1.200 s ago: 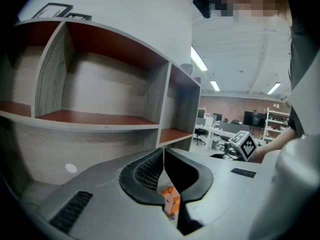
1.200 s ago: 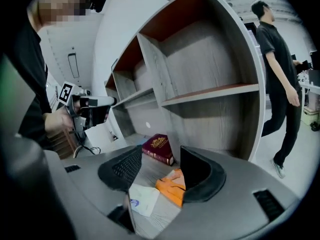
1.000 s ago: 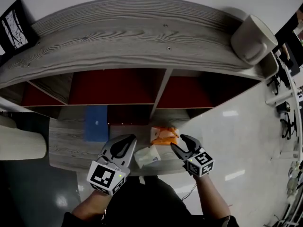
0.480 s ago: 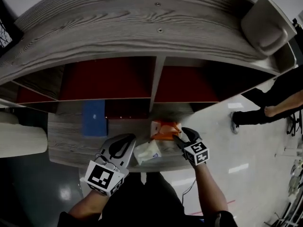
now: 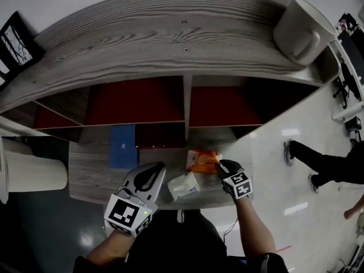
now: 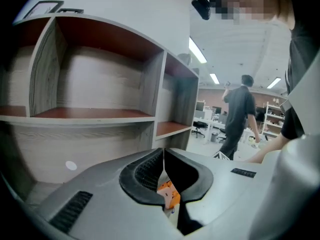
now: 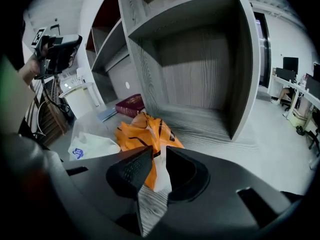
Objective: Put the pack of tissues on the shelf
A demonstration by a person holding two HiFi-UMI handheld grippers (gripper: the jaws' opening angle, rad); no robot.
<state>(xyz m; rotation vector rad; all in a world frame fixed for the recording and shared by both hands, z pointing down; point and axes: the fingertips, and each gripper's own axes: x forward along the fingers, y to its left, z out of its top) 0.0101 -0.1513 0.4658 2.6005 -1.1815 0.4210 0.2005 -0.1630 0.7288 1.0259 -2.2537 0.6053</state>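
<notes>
**Right gripper closes on the orange pack at the foot of the shelf**

Grey wood-grain shelf unit [image 5: 142,44] with red-backed compartments fills the head view, and its low bottom board [image 5: 91,169] juts toward the person. On that board lie a blue book [image 5: 123,147] and a dark red book [image 7: 131,104]. Nearer the edge lie the orange pack of tissues [image 5: 202,160] and a white pack [image 5: 183,186] just left of it.

The right forearm reaches forward and the right gripper [image 5: 223,165] tilts down at the orange pack's near end. Its jaws have just been closing. Only the right gripper view shows them narrow, with pads on that end.

The left gripper [image 5: 154,169] hovers over the board's near edge, jaws together and empty. Its own view alone shows a person [image 6: 240,114] walking in the room beyond.
</notes>
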